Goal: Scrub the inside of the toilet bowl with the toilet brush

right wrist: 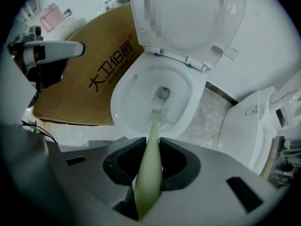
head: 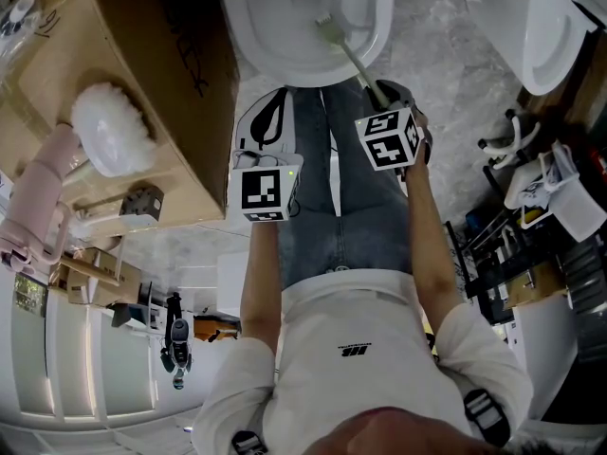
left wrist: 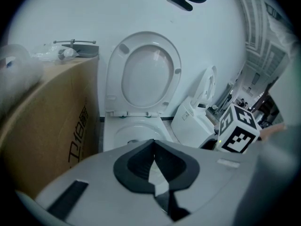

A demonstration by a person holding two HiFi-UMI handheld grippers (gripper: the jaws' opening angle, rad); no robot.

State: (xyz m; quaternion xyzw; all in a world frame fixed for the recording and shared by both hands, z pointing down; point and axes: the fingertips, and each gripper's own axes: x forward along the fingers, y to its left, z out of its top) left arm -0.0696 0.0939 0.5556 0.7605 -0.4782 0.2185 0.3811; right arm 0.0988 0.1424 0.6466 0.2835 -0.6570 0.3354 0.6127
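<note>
The person's white shirt [head: 322, 320] fills the foreground; beyond it, the right claw [head: 381, 98] angles the toilet brush [head: 346, 50] over the toilet bowl [head: 285, 64] rim. The left claw [left wrist: 153, 161] has its jaws together, empty, held clear. The right claw clamps the handle [right wrist: 149, 173] so the bristles [right wrist: 156, 111] reach toward the drain [right wrist: 163, 93]

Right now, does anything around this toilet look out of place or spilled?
No spill shows. The odd thing is a large cardboard box standing close beside the toilet bowl, on its left in the right gripper view. The toilet brush, held in the right gripper, reaches into the bowl normally.
</note>
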